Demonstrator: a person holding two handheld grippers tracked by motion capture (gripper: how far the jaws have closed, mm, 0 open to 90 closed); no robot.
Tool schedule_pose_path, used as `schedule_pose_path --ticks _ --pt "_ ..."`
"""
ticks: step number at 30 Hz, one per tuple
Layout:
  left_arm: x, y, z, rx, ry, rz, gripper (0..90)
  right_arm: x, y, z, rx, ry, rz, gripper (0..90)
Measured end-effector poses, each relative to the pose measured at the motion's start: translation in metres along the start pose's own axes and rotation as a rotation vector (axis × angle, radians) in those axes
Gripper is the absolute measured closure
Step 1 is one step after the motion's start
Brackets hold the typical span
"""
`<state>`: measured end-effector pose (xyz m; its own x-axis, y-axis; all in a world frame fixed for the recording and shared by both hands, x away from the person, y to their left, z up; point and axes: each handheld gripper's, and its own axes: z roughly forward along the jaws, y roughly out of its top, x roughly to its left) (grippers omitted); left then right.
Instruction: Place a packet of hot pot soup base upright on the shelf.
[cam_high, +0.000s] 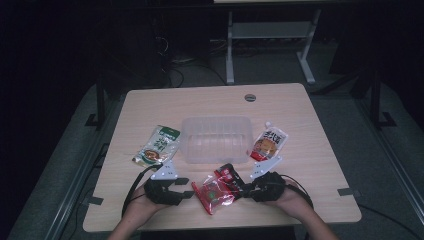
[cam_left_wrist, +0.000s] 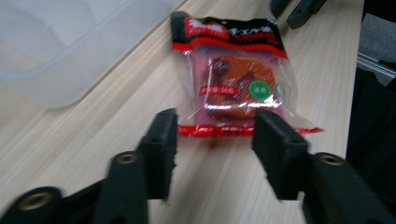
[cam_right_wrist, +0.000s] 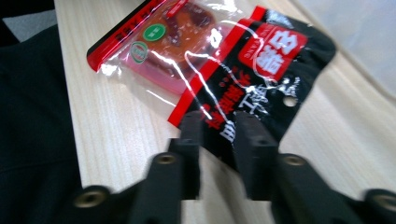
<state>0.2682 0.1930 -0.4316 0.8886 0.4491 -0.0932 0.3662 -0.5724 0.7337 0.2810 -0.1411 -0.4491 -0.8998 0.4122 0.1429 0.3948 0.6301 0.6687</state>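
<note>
right gripper (cam_high: 243, 189): its jaws straddle the black header end of the red packet (cam_high: 216, 188); a narrow gap stands between them and I cannot tell whether the pads press the film.
left gripper (cam_high: 189, 190): jaws half apart, nothing between them; the packet's sealed red edge lies just ahead of its tips on the desk (cam_high: 320, 165).
packet axis: its length runs from one gripper to the other, header toward the right gripper, clear window toward the left.
nearer hand: the right, at the packet's end; the left is just short of it.
bin (cam_high: 216, 139): clear plastic, beyond both grippers and just past the packet; it looks empty.
green pouch (cam_high: 157, 145): flat on the desk, beyond the left gripper, beside the bin.
orange pouch (cam_high: 269, 141): beyond the right gripper, on the bin's other side.
</note>
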Motion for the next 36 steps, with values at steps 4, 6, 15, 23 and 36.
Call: schedule_pose_path --ticks 4,6,15,23,36 --pt "-0.005 0.005 0.005 0.000 -0.016 0.013 74.1 -0.002 -0.002 -0.006 -0.022 -0.020 0.032 54.1" --pt "-0.006 0.006 0.008 0.004 -0.023 -0.001 84.0 -0.004 -0.003 -0.007 -0.030 -0.028 0.037 47.8" --pt "-0.011 0.004 0.025 0.087 -0.051 0.005 89.6 -0.009 -0.007 -0.012 -0.056 -0.069 0.065 33.9" --pt "-0.012 0.001 0.030 0.121 -0.059 0.008 89.6 -0.011 -0.007 -0.013 -0.074 -0.078 0.089 30.0" --pt "-0.010 -0.003 0.036 0.172 -0.072 0.005 89.6 -0.011 -0.006 -0.017 -0.123 -0.061 0.091 25.3"
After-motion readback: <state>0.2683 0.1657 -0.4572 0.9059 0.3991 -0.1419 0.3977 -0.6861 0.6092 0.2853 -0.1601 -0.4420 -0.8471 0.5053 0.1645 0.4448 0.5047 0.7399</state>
